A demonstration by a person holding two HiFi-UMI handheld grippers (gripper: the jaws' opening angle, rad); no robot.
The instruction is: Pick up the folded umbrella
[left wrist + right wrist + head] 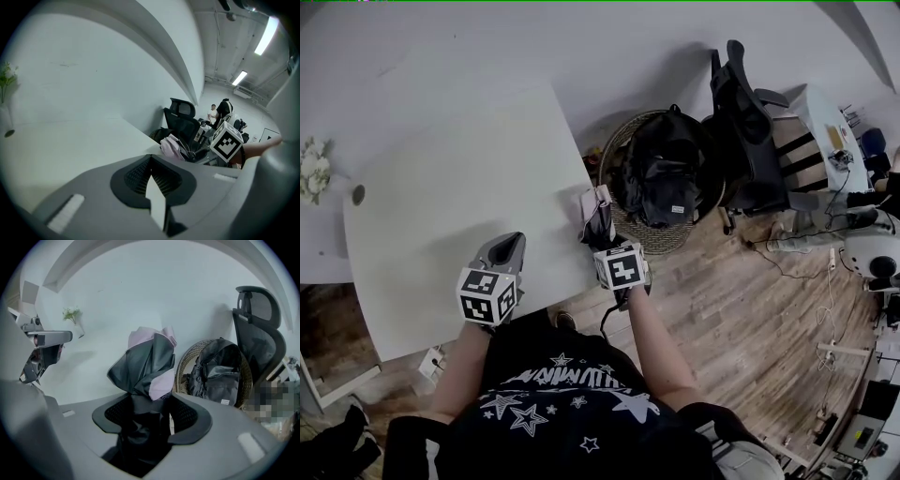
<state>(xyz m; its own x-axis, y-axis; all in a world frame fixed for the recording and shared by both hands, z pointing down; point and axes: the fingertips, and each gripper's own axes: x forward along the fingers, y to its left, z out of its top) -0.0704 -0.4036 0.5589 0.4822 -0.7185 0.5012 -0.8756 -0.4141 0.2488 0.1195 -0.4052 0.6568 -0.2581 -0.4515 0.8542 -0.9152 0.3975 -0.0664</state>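
Note:
The folded umbrella (598,217), black with pale pink panels, stands out from my right gripper (602,236) just off the right edge of the white table (441,206). In the right gripper view the umbrella (146,362) fills the gap of the right gripper (147,420), whose jaws are shut on its lower black part. My left gripper (508,249) hovers over the table's near edge, to the left of the umbrella. The left gripper view shows the left gripper (152,176) with its jaws together and nothing between them.
A wicker basket (667,242) holding a black backpack (661,173) stands on the wooden floor right of the table. A black office chair (750,122) is behind it. A small vase of white flowers (311,169) sits at the far left.

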